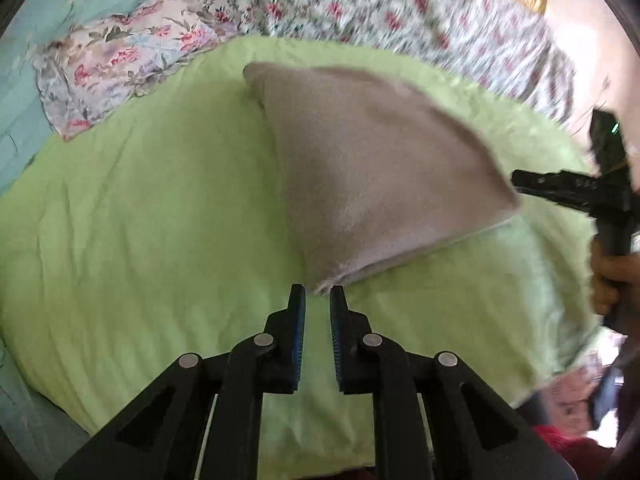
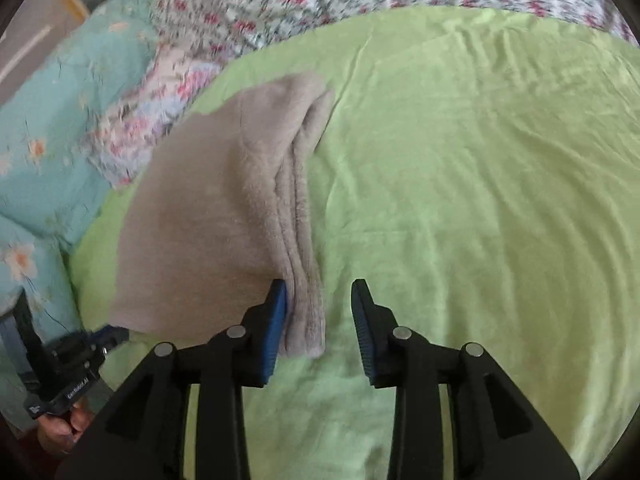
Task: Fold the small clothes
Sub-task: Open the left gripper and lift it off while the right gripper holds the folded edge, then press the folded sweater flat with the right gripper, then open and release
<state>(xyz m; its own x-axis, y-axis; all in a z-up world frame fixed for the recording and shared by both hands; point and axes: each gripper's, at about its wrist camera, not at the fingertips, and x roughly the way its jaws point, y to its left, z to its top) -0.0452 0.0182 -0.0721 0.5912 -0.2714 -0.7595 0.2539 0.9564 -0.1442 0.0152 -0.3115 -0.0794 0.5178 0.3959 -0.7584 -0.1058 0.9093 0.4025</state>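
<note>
I have both grippers angled steeply down over the bed, fingers pointing away from me across the lime-green sheet [image 1: 140, 208]. My left gripper [image 1: 318, 294] has its jaws nearly together, a narrow slit left between the blue pads. The near corner of the folded grey towel [image 1: 372, 168] sits right at the fingertips, but I cannot tell whether the pads actually pinch it or the corner merely lies just ahead of them. My right gripper [image 2: 319, 292] stands with its jaws released, a clear gap between them. The stacked right edge of the towel [image 2: 224, 208] lies in that gap against the left finger's pad [image 2: 276, 320], while the right finger is well apart from the cloth, so nothing is clamped.

The towel lies on the sheet, folded into several layers, its layered edges showing along the right side in the right wrist view.

In the left wrist view the right gripper [image 1: 520, 184] reaches in from the right edge, touching the towel's far right corner; the hand [image 1: 608, 280] holding it is partly cut off. In the right wrist view the left gripper [image 2: 116, 334] is at the lower left, with only fingers of the hand [image 2: 60, 432] beneath it visible. Motion blur smears the floral quilt [image 1: 400, 12] behind the sheet, and the teal bedcover [image 2: 36, 152] beside it.
</note>
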